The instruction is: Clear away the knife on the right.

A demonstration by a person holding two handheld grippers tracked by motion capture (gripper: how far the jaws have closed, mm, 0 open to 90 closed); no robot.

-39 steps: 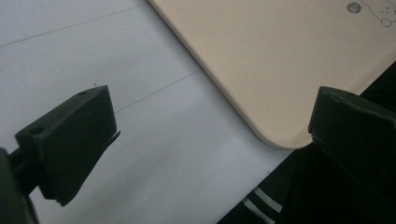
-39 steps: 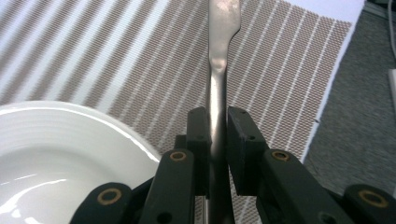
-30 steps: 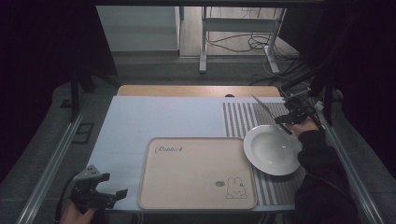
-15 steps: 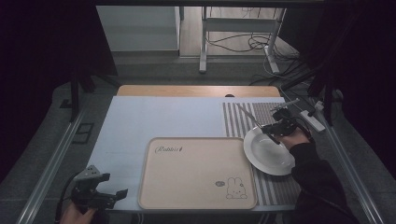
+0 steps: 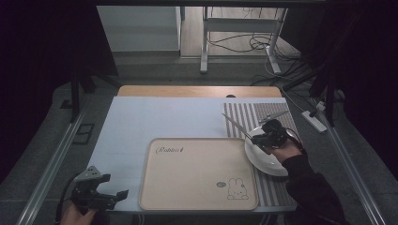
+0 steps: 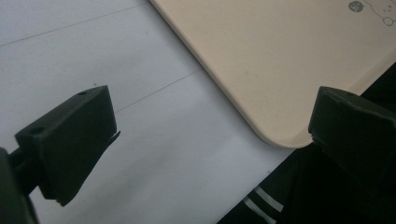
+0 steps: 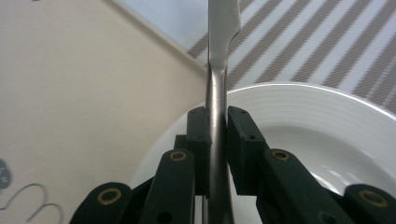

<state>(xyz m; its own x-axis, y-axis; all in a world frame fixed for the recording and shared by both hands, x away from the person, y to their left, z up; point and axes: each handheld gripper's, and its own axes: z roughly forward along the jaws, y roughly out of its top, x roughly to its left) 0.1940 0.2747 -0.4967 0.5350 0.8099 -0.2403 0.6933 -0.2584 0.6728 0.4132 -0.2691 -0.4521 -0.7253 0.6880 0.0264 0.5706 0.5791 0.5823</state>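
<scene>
Fingers (image 7: 198, 140) of the right gripper (image 7: 216, 140) are pinched on a metal knife (image 7: 219, 70), clamping its handle; the blade runs up out of the top centre of the right gripper view. In the high view the right gripper (image 5: 263, 137) sits right of centre with the knife (image 5: 236, 127) pointing toward upper left, held above the white plate (image 5: 270, 161). The plate (image 7: 327, 121) lies right under the fingers, on a striped mat (image 5: 244, 115) at the right of the bench (image 5: 155, 122); the plate's left rim touches or overlaps the beige tray (image 5: 197, 173), can't tell which. Tray has "Rabbit" lettering and a rabbit drawing, lower centre of the frame. A dark sleeve comes in at lower right.

Left gripper (image 5: 110, 197) is at lower left of the high view, near the bench's front edge, just left of the tray. Its fingers (image 6: 70, 140) are spread wide, holding nothing; the tray corner (image 6: 280, 70) shows between them.
</scene>
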